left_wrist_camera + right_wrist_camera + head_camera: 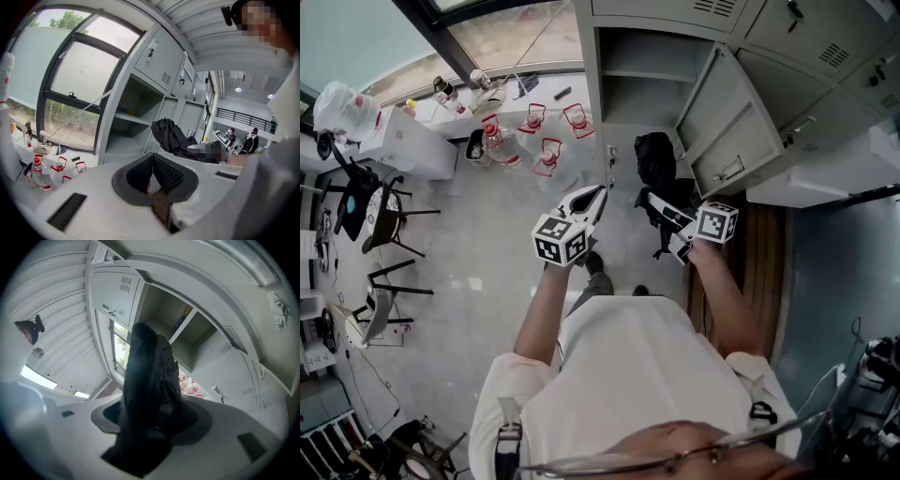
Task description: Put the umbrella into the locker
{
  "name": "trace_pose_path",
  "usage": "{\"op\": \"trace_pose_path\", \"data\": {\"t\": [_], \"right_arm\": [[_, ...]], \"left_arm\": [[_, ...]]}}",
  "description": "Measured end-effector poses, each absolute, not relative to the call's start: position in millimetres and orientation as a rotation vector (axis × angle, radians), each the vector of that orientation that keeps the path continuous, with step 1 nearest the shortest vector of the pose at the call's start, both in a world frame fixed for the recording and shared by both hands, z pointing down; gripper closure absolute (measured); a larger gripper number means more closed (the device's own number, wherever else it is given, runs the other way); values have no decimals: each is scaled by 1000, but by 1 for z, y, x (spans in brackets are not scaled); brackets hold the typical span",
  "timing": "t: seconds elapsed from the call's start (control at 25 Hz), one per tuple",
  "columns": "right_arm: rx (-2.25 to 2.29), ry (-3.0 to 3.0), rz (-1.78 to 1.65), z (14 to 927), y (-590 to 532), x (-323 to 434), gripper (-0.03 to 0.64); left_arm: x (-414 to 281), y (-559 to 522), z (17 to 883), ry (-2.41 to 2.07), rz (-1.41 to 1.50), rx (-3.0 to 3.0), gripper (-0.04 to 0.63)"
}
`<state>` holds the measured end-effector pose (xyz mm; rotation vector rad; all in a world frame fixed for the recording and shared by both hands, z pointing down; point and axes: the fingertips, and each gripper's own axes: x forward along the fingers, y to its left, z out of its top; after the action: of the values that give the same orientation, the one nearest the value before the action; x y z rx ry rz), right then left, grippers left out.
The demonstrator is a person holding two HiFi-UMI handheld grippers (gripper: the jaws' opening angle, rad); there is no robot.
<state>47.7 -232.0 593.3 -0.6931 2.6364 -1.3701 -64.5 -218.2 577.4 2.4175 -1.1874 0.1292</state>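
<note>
A black folded umbrella [654,161] is held in front of the grey locker [630,56], whose door [724,127] stands swung open to the right. My right gripper [652,202] is shut on the umbrella [147,376], which fills the space between its jaws and rises toward the open compartments [185,333]. My left gripper [598,194] is beside it on the left, shut with nothing held; its pads [161,171] meet at the tips. The left gripper view shows the umbrella [169,136] to the right, in front of the open shelves [133,121].
Several water jugs with red handles [534,131] stand on the floor by the window, left of the locker. Chairs [384,220] and a white counter [408,145] are at the left. Closed locker doors [806,37] lie to the right. Two people [253,139] stand far off.
</note>
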Motion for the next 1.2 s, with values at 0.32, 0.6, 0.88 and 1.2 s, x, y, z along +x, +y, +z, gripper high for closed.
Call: {"op": "trace_pose_path", "data": {"t": [0.32, 0.6, 0.88, 1.2], "right_arm": [[-843, 2587, -1317, 584, -280, 24, 350], [-1109, 2606, -1182, 567, -332, 15, 351], [-1417, 2696, -1004, 558, -374, 17, 354], [-1669, 2842, -735, 548, -422, 20, 354]], "left_arm": [[-86, -266, 578, -1079, 149, 2463, 591], [-102, -302, 578, -988, 184, 2518, 591], [-104, -327, 558, -917, 143, 2583, 591], [-101, -339, 555, -931, 120, 2579, 591]]}}
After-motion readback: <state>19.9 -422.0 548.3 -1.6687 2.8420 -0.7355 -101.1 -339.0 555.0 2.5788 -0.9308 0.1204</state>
